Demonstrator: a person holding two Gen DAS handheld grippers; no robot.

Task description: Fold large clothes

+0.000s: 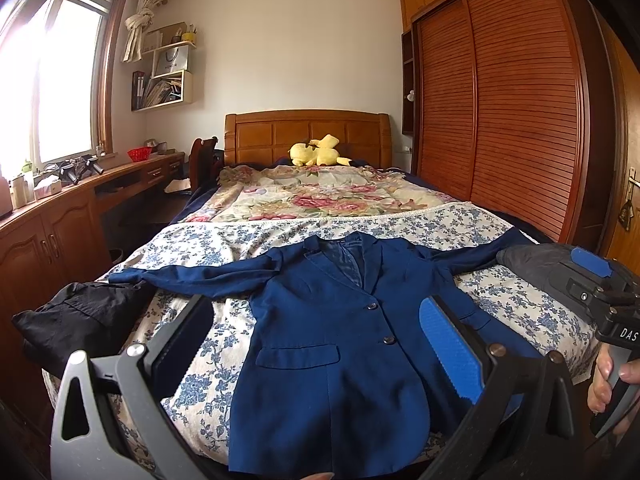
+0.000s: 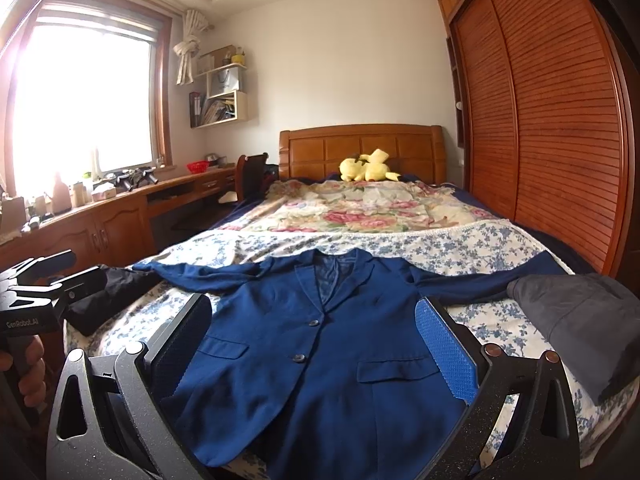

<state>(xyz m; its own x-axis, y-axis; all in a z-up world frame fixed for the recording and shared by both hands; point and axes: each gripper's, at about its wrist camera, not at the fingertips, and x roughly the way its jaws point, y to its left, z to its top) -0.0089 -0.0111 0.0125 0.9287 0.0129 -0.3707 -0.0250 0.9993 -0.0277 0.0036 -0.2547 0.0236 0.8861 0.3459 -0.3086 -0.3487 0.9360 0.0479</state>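
Note:
A dark blue blazer (image 1: 332, 340) (image 2: 320, 344) lies face up on the blue-flowered bedspread (image 1: 208, 240) at the foot of the bed. It is buttoned and both sleeves are spread out sideways. My left gripper (image 1: 316, 304) hovers open over the blazer's lower left half, with nothing between its fingers. My right gripper (image 2: 312, 304) hovers open over the lower right half, also holding nothing. Each gripper shows at the edge of the other's view, held by a hand (image 1: 612, 372) (image 2: 28, 364).
A black garment (image 1: 76, 320) (image 2: 112, 292) lies at the bed's left edge and a grey one (image 1: 532, 260) (image 2: 580, 320) at the right edge. Farther up are a pink floral quilt (image 1: 320, 196) and a yellow plush toy (image 1: 318, 152). A wooden wardrobe (image 1: 500, 100) stands right, a desk (image 1: 80, 208) left.

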